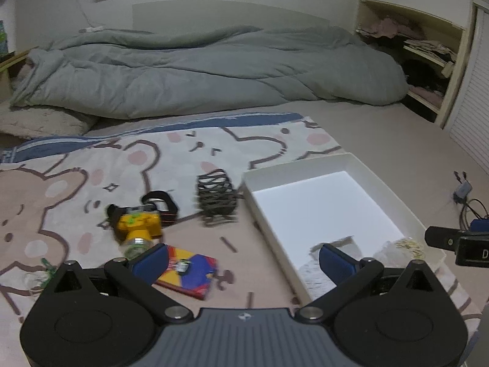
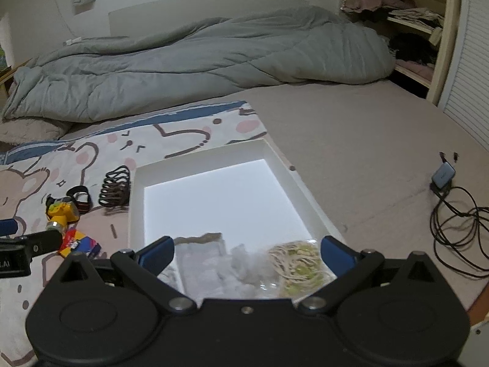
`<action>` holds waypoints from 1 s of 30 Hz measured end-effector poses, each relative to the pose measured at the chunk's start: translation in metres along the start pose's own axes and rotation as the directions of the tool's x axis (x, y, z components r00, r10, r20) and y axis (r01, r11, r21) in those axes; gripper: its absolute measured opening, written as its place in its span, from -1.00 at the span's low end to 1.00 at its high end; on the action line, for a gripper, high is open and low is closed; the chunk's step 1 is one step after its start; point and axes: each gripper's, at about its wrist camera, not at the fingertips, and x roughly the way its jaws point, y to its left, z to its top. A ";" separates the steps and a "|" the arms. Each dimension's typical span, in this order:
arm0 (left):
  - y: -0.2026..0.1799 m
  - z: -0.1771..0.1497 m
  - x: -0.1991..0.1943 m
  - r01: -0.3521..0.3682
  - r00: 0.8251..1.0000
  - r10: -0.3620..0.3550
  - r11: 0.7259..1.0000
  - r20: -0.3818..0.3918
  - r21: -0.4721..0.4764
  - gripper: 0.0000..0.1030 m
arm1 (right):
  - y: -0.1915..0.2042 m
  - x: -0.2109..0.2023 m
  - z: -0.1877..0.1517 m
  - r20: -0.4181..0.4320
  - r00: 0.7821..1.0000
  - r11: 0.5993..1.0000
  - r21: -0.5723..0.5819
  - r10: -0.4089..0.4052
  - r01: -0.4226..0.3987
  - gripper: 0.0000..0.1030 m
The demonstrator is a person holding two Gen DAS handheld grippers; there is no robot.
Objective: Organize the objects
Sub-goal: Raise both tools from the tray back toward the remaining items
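Note:
A white open box (image 2: 198,156) lies on the bed. At its near end are a grey cloth (image 2: 201,264) and a clear bag of pale bands (image 2: 298,264). My right gripper (image 2: 247,255) hovers over them, open, holding nothing. Left of the box, on the cartoon mat, are a black claw clip (image 1: 217,197), a yellow toy camera (image 1: 139,224) with a black strap (image 1: 160,203), and a colourful card pack (image 1: 188,272). My left gripper (image 1: 243,263) hangs open and empty between the card pack and the box wall (image 1: 275,232).
A rumpled grey duvet (image 1: 198,70) fills the far side of the bed. A shelf of clothes (image 1: 428,49) stands at the back right. A small adapter (image 2: 443,175) with coiled black cable (image 2: 458,223) lies on the sheet right of the box.

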 end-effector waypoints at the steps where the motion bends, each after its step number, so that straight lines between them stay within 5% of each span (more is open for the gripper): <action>1: 0.007 0.000 -0.002 -0.008 1.000 0.008 1.000 0.003 -0.006 1.00 | 0.004 0.000 0.001 0.000 1.000 1.000 -0.004 0.005 -0.005 1.00; 30: 0.130 -0.020 -0.051 -0.147 0.988 0.150 0.985 0.035 -0.088 1.00 | 0.139 0.005 0.011 0.002 0.988 0.978 -0.147 0.152 -0.150 1.00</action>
